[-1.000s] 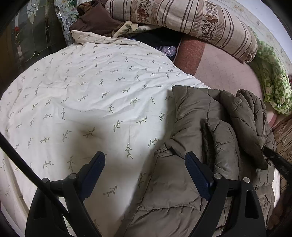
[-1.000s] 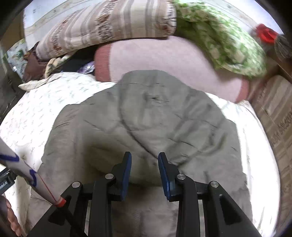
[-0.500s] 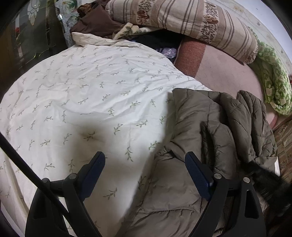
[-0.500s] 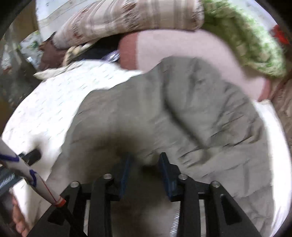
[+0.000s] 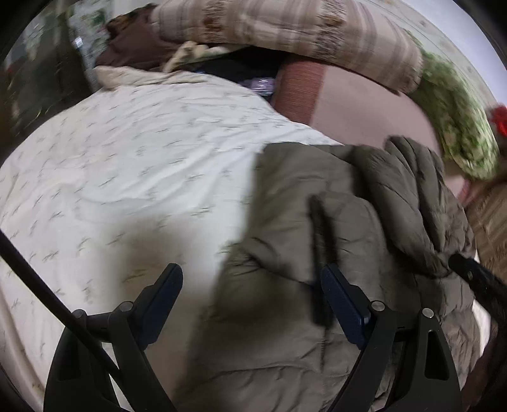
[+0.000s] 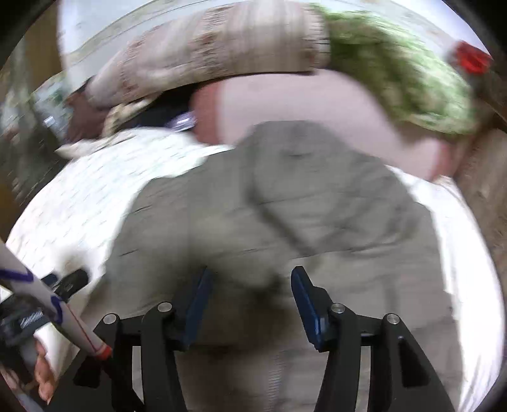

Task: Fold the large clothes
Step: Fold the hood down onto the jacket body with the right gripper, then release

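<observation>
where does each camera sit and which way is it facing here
Left wrist: on the left gripper, angled down over the leaf-print sheet and olive puffer jacket; own open jaws show.
Right wrist: on the right gripper, angled down at the jacket; its jaws, just opening, hold nothing; the person's left hand shows.
Shared: jacket, sheet, striped quilt, green blanket.

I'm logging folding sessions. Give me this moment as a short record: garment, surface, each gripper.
garment: olive puffer jacket, bunched, lying on the bed
surface: leaf-print sheet
left gripper: open, above the jacket's edge, gripping nothing
right gripper: jaws have just been opening, over the jacket, pads not pressing it
background: striped pillow
</observation>
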Demonstrator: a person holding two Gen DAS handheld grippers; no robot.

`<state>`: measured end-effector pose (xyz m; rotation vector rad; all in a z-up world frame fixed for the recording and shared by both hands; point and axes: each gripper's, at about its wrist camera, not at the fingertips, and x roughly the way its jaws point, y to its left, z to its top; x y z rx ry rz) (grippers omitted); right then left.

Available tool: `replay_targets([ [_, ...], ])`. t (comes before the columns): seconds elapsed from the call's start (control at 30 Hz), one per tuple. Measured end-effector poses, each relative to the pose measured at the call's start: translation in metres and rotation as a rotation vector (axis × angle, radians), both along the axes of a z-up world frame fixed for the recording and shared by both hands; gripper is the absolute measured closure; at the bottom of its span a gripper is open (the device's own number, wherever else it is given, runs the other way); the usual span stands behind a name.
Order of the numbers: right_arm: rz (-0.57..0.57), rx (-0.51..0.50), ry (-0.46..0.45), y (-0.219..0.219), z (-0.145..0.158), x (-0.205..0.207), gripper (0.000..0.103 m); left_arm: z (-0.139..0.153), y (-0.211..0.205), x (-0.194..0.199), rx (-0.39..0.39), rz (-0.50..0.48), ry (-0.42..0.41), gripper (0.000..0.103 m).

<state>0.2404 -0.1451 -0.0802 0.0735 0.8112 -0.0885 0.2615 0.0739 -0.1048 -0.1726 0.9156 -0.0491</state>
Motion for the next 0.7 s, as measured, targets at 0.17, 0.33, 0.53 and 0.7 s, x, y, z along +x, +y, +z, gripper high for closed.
replay_targets([
  [0.17, -0.107, 0.038, 0.148, -0.04, -0.054, 0.029, 0.044, -0.034, -0.027, 0.025, 0.146, -0.035, 0.102, 0.014],
  [0.33, -0.083, 0.058, 0.139, -0.044, -0.039, 0.025, 0.044, -0.037, -0.005, 0.031, -0.008, -0.007, 0.173, 0.018],
  [0.53, -0.096, 0.099, 0.079, -0.085, 0.013, -0.065, 0.029, 0.003, 0.017, 0.003, 0.023, 0.043, 0.043, 0.018],
  [0.7, -0.24, 0.094, 0.102, -0.152, 0.017, -0.162, 0.028, 0.019, 0.04, -0.034, -0.058, 0.08, 0.023, 0.018],
])
